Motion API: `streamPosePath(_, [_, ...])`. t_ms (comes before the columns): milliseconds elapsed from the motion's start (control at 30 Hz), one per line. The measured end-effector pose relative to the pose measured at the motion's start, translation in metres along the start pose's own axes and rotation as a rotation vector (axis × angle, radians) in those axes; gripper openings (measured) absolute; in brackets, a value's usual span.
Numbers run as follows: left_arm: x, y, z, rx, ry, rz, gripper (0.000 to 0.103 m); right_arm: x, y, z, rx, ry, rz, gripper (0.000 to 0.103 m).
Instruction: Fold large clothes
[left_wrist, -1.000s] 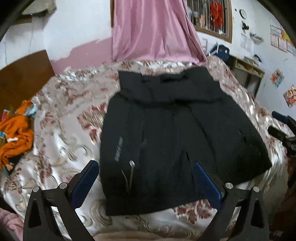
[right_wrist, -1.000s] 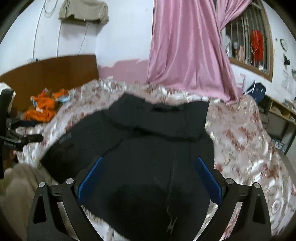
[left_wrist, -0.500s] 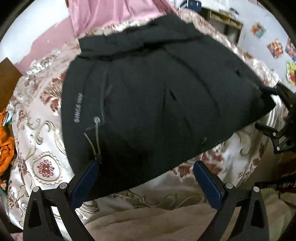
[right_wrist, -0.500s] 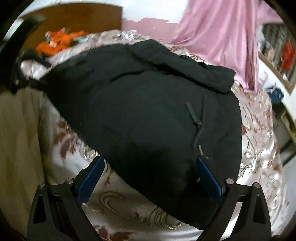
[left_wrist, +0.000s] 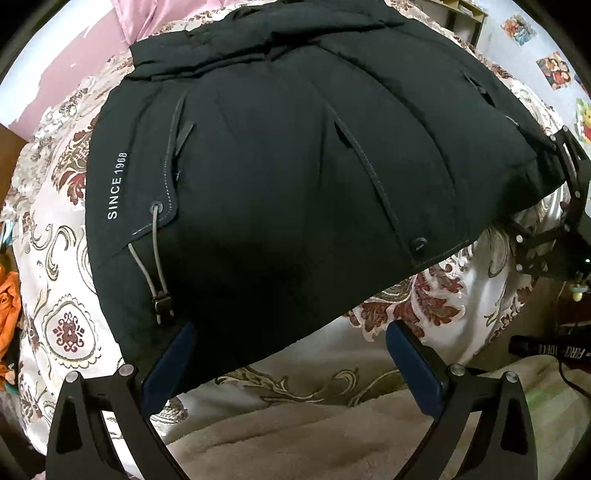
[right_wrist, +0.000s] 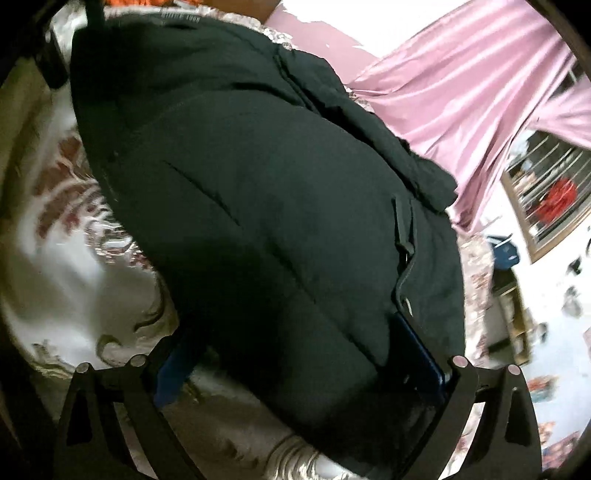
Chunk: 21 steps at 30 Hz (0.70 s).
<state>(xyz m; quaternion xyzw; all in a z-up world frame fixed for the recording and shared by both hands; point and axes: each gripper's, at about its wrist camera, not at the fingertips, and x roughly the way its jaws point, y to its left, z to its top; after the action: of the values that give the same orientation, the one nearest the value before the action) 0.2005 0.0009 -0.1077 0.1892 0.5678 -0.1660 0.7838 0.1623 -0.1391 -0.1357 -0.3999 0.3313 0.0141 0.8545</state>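
We are over a bed (left_wrist: 55, 325) covered with a shiny floral bedspread, in a room with white and pink walls. Nearest to us in the left wrist view lies a beige fleecy blanket (left_wrist: 295, 435) along the bed's near edge. Just past it, our left claw (left_wrist: 291, 354) stands with its blue-padded fingers wide apart at the hem of a black jacket (left_wrist: 280, 177); the left finger touches the hem corner, the right one is over bare bedspread. Beside that corner a grey drawcord (left_wrist: 155, 258) with a toggle hangs from an eyelet, and white lettering, SINCE 1968 (left_wrist: 117, 186), runs along the jacket's left edge. The jacket lies spread flat over the middle of the bed, collar end farthest from us. At its right hem corner we see the right claw (left_wrist: 569, 177) from the side.

In the right wrist view, blurred, the right claw (right_wrist: 303, 354) is spread apart too, its fingers straddling the jacket's (right_wrist: 258, 206) hem, the fabric bulging between them. Beyond the collar hangs a pink curtain (right_wrist: 480, 96), with a barred window (right_wrist: 550, 199) to its right.
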Motion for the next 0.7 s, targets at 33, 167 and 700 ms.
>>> streamPosePath(33, [0.0, -0.001, -0.001, 0.001, 0.003, -0.001, 0.102, 0.0, 0.002, 0.002, -0.003, -0.006, -0.015, 0.099])
streamPosePath(167, [0.001, -0.007, -0.004, 0.0, 0.004, 0.008, 0.102, -0.01, -0.004, 0.013, 0.045, -0.062, -0.021, 0.097])
streamPosePath(700, [-0.016, -0.018, -0.016, 0.098, -0.1, 0.046, 0.102, 0.0, -0.137, 0.063, 0.588, -0.038, 0.594, 0.034])
